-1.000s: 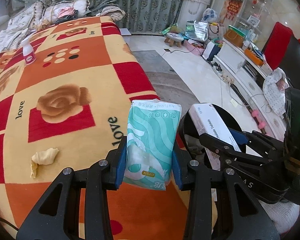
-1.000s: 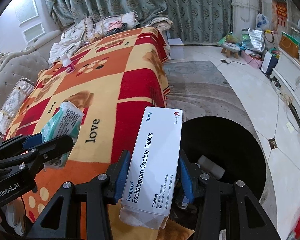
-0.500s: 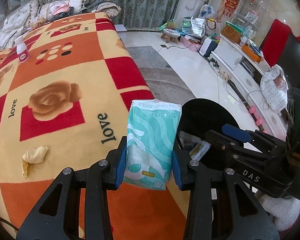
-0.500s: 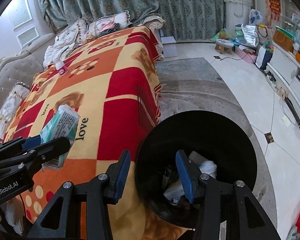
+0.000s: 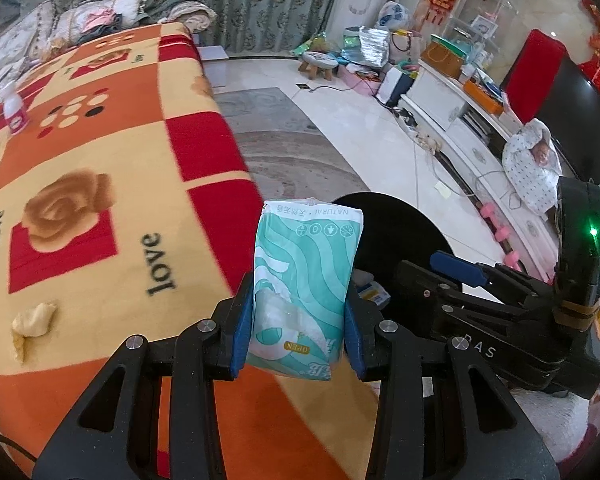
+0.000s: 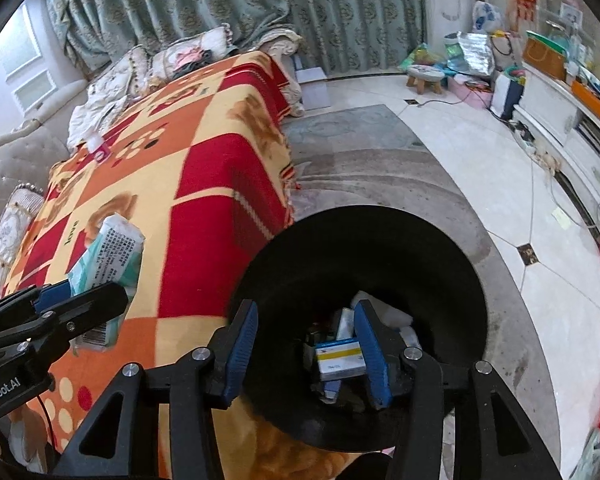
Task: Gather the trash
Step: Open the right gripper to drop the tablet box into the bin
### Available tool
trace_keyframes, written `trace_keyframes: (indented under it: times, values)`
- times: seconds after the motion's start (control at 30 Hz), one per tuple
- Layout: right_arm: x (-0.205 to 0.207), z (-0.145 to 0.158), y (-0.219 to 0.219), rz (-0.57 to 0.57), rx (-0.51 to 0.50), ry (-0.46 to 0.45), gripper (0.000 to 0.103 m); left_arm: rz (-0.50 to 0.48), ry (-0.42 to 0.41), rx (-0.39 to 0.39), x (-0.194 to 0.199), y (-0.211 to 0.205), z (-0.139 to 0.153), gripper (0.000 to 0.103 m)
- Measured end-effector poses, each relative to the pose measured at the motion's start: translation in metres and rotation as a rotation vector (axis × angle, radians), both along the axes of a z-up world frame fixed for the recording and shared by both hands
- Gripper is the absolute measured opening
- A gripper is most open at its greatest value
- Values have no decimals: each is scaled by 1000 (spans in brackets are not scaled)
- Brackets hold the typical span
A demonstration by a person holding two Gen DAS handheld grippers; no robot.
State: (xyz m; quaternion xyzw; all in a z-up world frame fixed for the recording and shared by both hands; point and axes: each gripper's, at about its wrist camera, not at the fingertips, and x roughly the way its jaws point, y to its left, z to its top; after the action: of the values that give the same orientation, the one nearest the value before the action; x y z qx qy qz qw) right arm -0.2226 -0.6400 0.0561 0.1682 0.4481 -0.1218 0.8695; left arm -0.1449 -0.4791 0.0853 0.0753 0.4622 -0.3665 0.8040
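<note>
The left tongs (image 5: pixel 298 322) grip a teal tissue pack (image 5: pixel 306 280) by its sides, both blue pads pressed against the wrapper, which stands upright between them with its printed "OPEN" tab at the lower end. The pack hangs over the edge of a bed covered by a checked blanket (image 5: pixel 100 184) in orange, red and cream (roses and the word "love" are woven into it), near the rim of a round black bin (image 6: pixel 364 240) that sits on the floor close against the bedside.

The right tongs (image 6: pixel 306 350) hover above the mouth of that bin with nothing between the pads; the jaws have just been opening a little further, and they stand apart. Directly below them, inside the bin, lie several discarded items, among them a small white box with a yellow and blue stripe (image 6: pixel 340 356) and some pale crumpled pieces.

Still on the blanket are a crumpled yellowish wad of paper (image 5: pixel 32 322), well to the left of the held pack, and a small white bottle with a pink label (image 5: pixel 14 112) farther up the bed near the pillows. From the right wrist view the left tongs show at the lower left, the tissue pack's printed back facing the camera.

Beyond the bed are a grey rug, pale floor tiles and green curtains.
</note>
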Motion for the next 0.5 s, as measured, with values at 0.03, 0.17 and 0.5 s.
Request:
trace_keyframes:
  times: [0.03,0.17,0.5]
  values:
    - [-1,0,-3,-7,0,3,48,-8,3,-2,-1,-4,-1,37]
    - [-9,-2,-16,-40,-4,11,49,-39,20,-7,-5,-19,-5,37]
    - [-24,-5,-39,-90,-3,22,52,-89,49,2,-13,-49,-17,37]
